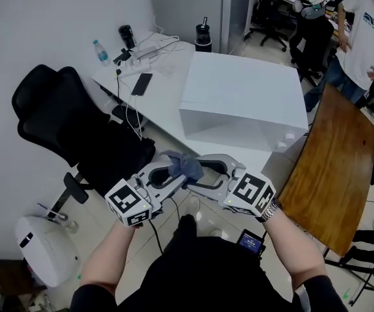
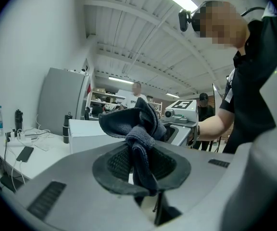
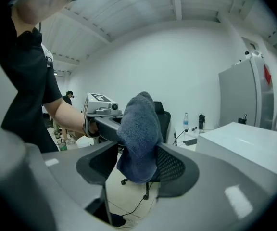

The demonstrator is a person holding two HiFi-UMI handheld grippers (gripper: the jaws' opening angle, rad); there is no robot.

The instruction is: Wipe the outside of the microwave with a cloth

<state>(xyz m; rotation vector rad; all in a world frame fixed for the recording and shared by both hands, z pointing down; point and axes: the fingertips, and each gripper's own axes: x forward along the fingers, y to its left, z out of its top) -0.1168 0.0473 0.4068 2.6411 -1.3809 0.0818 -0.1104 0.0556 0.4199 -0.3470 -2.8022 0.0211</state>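
Observation:
The microwave (image 1: 242, 99) is a white box on the white desk ahead; it also shows as a white box (image 2: 88, 131) in the left gripper view and at the right (image 3: 244, 148) in the right gripper view. A dark blue-grey cloth (image 1: 184, 166) hangs bunched between the two grippers, which face each other in front of my body. My left gripper (image 1: 174, 174) is shut on the cloth (image 2: 133, 129), its pads pinching a twisted fold. My right gripper (image 1: 199, 173) stands open around the cloth's other end (image 3: 138, 136), with a gap showing beside its left pad.
A black office chair (image 1: 63, 122) stands at the left by the desk, which carries a phone (image 1: 141, 83), cables and a water bottle (image 1: 101, 52). A curved wooden table (image 1: 333, 168) is at the right. A person (image 1: 362, 38) stands at the far right. A white round appliance (image 1: 44, 246) sits on the floor.

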